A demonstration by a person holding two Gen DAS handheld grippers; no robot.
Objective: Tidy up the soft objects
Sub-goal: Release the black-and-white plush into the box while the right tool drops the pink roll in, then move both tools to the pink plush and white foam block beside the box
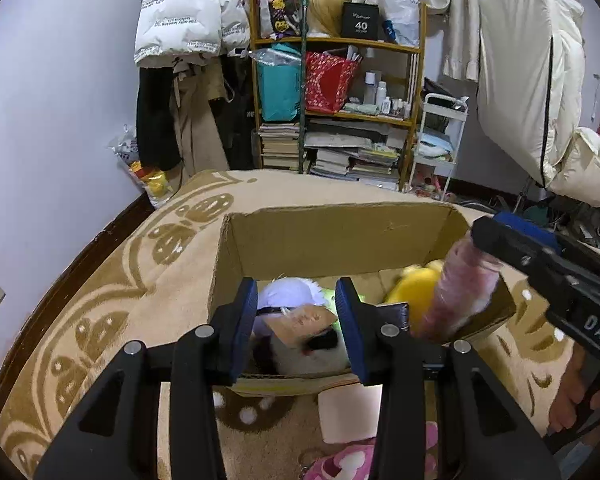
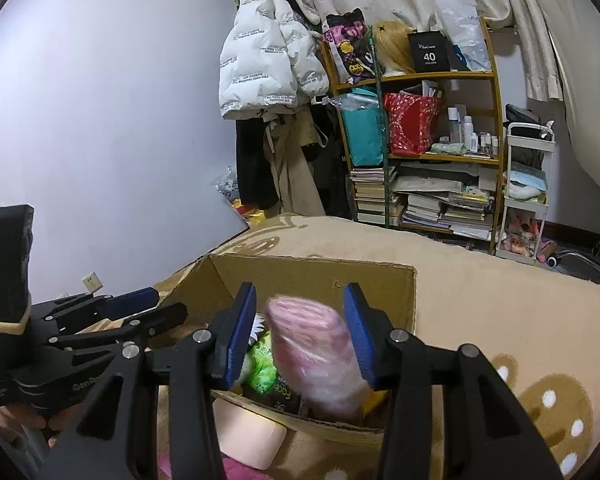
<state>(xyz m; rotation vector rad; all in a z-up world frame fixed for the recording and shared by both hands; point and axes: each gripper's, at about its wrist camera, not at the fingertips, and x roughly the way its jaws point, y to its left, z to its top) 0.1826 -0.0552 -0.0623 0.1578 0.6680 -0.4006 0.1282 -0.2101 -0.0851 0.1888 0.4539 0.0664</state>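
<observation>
An open cardboard box point(image 1: 332, 236) stands on a beige patterned blanket. Inside lie a lavender plush point(image 1: 292, 292), a black-and-white plush point(image 1: 320, 348) and a yellow plush point(image 1: 414, 292). My left gripper point(image 1: 298, 320) is open and empty above the box's near edge. My right gripper point(image 2: 300, 328) is open around a blurred pink wrapped soft roll point(image 2: 316, 356), which stands tilted in the box's right corner and also shows in the left wrist view point(image 1: 460, 292). The box also shows in the right wrist view point(image 2: 312, 276), with a green packet point(image 2: 262, 368) inside.
A peach foam block point(image 1: 348, 412) and a pink patterned plush point(image 1: 352, 460) lie on the blanket point(image 1: 120, 320) before the box. Behind stand a cluttered wooden shelf point(image 1: 340, 100), hanging coats point(image 1: 188, 60) and a white cart point(image 1: 440, 140).
</observation>
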